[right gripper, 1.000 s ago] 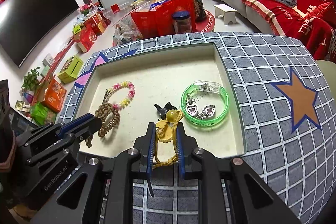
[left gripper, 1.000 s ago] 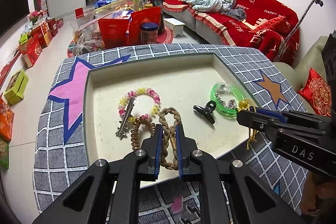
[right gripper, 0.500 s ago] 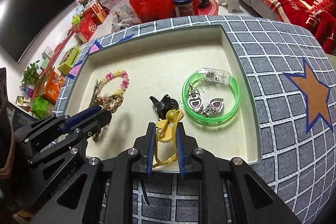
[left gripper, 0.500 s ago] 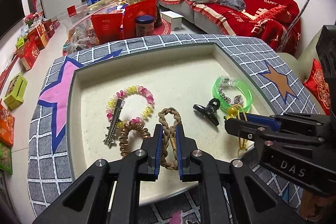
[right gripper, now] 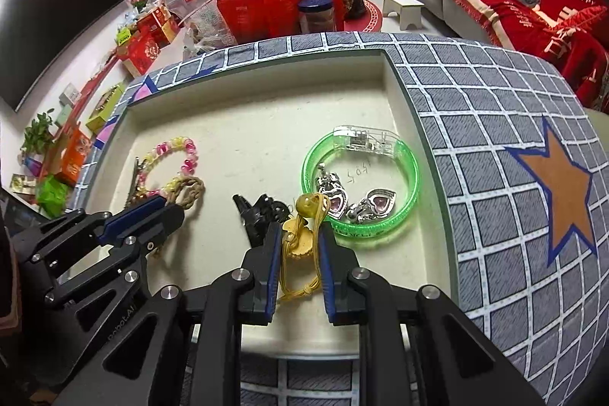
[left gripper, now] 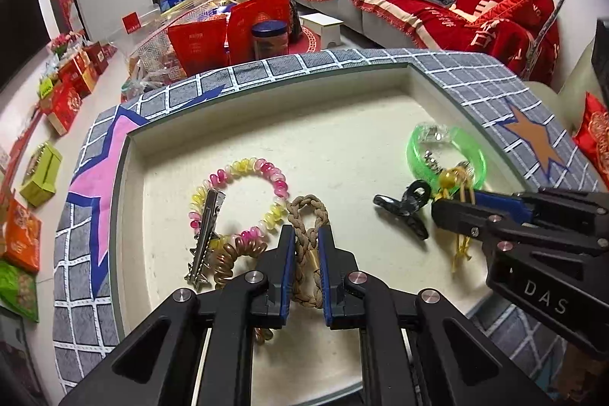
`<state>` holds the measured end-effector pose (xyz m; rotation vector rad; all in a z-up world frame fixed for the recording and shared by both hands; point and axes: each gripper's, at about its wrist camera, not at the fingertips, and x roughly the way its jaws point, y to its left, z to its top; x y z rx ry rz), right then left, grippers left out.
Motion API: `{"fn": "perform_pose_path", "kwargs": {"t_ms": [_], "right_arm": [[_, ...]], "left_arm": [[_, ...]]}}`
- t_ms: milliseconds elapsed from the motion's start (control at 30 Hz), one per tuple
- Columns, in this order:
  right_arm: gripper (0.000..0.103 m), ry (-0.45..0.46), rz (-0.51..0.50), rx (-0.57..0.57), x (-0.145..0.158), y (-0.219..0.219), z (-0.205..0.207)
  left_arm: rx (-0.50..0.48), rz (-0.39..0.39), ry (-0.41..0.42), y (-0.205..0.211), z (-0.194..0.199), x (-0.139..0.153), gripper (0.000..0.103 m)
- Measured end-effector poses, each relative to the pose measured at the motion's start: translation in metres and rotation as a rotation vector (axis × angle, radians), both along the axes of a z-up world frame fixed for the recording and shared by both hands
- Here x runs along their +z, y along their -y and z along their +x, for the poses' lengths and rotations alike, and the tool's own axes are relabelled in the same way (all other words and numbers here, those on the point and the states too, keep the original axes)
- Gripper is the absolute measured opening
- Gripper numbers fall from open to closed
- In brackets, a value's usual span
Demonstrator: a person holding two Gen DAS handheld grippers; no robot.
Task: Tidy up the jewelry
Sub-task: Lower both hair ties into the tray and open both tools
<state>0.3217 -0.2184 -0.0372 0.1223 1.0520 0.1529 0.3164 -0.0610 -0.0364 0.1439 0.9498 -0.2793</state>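
Both our grippers have sunk toward the tray (left gripper: 266,113) over the last second. Our left gripper (left gripper: 306,246), nearest its front wall, stays clamped on the braided cord (left gripper: 304,212); our right gripper (right gripper: 300,242) pinches the yellow tassel (right gripper: 300,234), now beside the green bangle (right gripper: 403,215). Release looks close.

Both views are bright and evenly lit by indoor light from above, with sharp focus at the centre. Fisheye bending curves the tray (left gripper: 125,177) rim and darkens the corners into black vignette at 10 and 2 o'clock. Soft shadows fall under each claw; the green bangle (right gripper: 409,193) shows small glints.
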Motion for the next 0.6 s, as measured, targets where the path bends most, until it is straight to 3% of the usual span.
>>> {"fn": "perform_pose_path", "kwargs": {"t_ms": [467,533,600], "right_arm": [[0.022,-0.002,0.012,-0.002,-0.0061,-0.0006,-0.0016],[0.029,-0.007,0.025,-0.002,-0.0061,0.0008,-0.002],[0.045,-0.011,0.041,-0.006,-0.0051,0.0025,-0.003]], "left_arm": [[-0.008,0.045,-0.008,0.0032,-0.0017,-0.007,0.03],[-0.007,0.039,-0.013,0.0021,-0.0019,-0.0068,0.03],[-0.007,0.033,-0.015,0.0004,-0.0028,-0.006,0.03]]}}
